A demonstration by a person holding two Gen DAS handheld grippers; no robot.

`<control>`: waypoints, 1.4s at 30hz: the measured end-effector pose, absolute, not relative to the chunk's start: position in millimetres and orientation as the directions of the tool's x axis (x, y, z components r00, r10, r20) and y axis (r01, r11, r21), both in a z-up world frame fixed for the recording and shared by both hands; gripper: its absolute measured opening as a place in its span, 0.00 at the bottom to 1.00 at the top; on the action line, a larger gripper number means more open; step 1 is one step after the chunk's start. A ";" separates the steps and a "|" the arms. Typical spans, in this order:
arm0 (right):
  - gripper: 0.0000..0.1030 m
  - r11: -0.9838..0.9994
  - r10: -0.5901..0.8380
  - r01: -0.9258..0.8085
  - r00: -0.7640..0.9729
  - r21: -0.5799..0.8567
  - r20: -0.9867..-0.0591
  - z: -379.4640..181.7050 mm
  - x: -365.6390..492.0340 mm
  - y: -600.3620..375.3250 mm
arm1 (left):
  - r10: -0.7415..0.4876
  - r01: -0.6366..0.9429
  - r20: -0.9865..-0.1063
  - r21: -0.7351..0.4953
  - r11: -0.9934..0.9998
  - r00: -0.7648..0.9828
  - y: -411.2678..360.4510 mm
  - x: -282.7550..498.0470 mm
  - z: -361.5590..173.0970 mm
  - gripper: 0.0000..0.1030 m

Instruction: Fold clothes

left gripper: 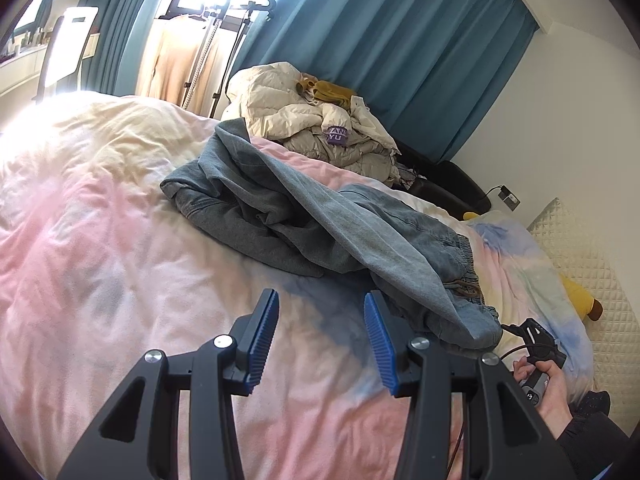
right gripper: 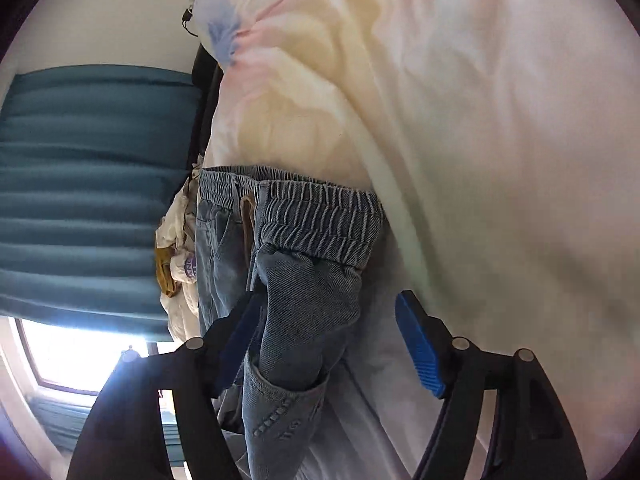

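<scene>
Light blue jeans [left gripper: 400, 248] with an elastic waistband lie crumpled on the pastel duvet [left gripper: 120, 240], partly over a grey-green sweatshirt [left gripper: 248, 200]. My left gripper [left gripper: 322, 312] is open and empty, hovering over the duvet just left of the jeans' edge. In the right wrist view the jeans [right gripper: 304, 304] fill the middle, waistband [right gripper: 320, 216] ahead. My right gripper [right gripper: 328, 312] is open, with a fold of denim between its blue pads [right gripper: 420, 352]; the left pad touches the cloth. The right gripper also shows in the left wrist view [left gripper: 536, 340], held in a hand.
A heap of cream padded jackets [left gripper: 320, 120] with a mustard cloth lies at the bed's far side. Teal curtains [left gripper: 400, 40], a garment steamer stand [left gripper: 240, 20] and a chair [left gripper: 68, 40] stand behind. A quilted pillow [left gripper: 580, 260] and a yellow plush toy [left gripper: 580, 296] lie right.
</scene>
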State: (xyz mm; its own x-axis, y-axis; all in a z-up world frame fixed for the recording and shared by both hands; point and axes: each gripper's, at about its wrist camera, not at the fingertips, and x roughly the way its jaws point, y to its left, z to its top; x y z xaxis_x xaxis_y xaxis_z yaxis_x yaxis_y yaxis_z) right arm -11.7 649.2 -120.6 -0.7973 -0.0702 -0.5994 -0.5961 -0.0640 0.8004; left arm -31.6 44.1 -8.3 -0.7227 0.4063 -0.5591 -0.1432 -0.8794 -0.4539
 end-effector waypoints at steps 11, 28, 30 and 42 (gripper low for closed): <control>0.35 -0.190 0.065 -0.684 -0.724 0.704 -0.686 -126.2 -56.3 658.7 | 0.405 -0.086 -0.600 -0.488 -0.869 -0.690 35.9 -53.5 -26.2 0.44; 0.20 -0.399 0.317 -0.820 -0.543 0.410 -0.778 -100.1 -38.0 674.9 | 0.394 -0.063 -0.615 -0.488 -0.871 -0.683 30.2 -61.3 -31.9 0.44; 0.22 -0.410 0.313 -0.818 -0.542 0.404 -0.780 -98.8 -37.6 672.2 | 0.393 -0.067 -0.618 -0.482 -0.873 -0.681 30.6 -62.2 -31.3 0.44; 0.49 -0.481 0.467 -0.807 -0.567 0.343 -0.679 -20.8 0.5 622.2 | 0.354 -0.091 -0.626 -0.412 -0.907 -0.695 27.7 -52.7 -10.5 0.44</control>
